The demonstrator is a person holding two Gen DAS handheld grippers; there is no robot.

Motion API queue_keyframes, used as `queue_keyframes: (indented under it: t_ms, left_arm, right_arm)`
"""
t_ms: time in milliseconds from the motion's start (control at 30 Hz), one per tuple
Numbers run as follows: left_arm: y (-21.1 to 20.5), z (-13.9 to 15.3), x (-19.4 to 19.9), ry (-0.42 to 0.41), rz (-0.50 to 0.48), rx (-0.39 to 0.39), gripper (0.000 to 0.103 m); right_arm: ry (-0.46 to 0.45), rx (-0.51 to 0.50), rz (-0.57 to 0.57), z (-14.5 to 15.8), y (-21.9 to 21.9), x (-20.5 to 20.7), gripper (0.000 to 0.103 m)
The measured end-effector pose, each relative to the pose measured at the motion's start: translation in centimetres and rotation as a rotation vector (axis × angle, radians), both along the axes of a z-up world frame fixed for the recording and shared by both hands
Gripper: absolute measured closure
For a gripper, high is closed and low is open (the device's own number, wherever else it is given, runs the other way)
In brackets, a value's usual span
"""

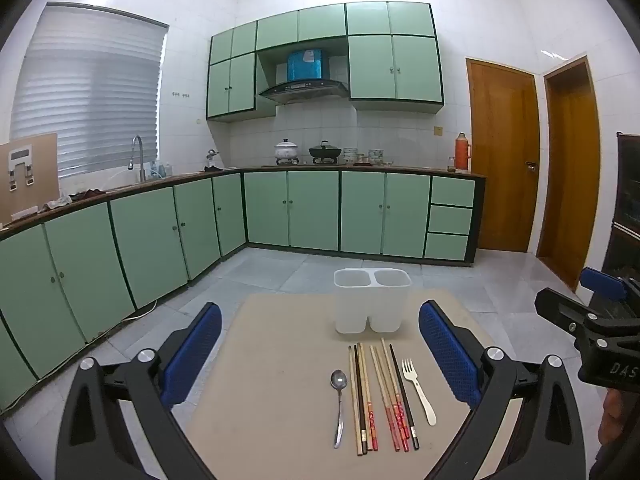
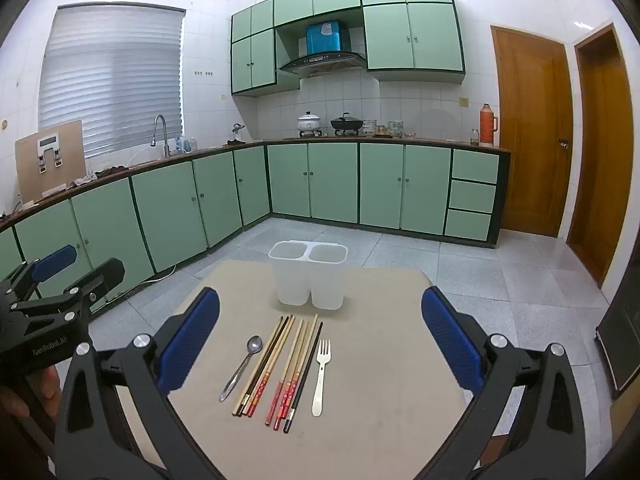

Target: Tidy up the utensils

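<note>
A white two-compartment utensil holder stands upright at the far side of a small beige table. In front of it lie a metal spoon, several chopsticks and a white fork, side by side. My left gripper is open and empty above the near table edge. My right gripper is open and empty, also above the near edge. Each gripper shows at the side of the other's view: the right one in the left wrist view and the left one in the right wrist view.
Green kitchen cabinets run along the left and back walls, with a sink tap, pots and a thermos on the counter. Two wooden doors are at the right. Tiled floor surrounds the table.
</note>
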State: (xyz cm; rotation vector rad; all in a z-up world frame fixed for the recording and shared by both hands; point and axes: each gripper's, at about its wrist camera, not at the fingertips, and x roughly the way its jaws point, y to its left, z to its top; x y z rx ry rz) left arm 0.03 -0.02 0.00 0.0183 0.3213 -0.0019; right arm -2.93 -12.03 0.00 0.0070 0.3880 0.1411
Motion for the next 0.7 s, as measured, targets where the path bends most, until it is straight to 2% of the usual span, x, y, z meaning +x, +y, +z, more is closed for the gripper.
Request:
queue_keyframes:
  t_ms: [700]
  left_arm:
    - [0.61, 0.95, -0.53, -0.01, 0.005, 0.001, 0.006]
  right_arm:
    - [-0.001, 0.004, -0.002, 0.09, -0.2, 0.02, 0.005]
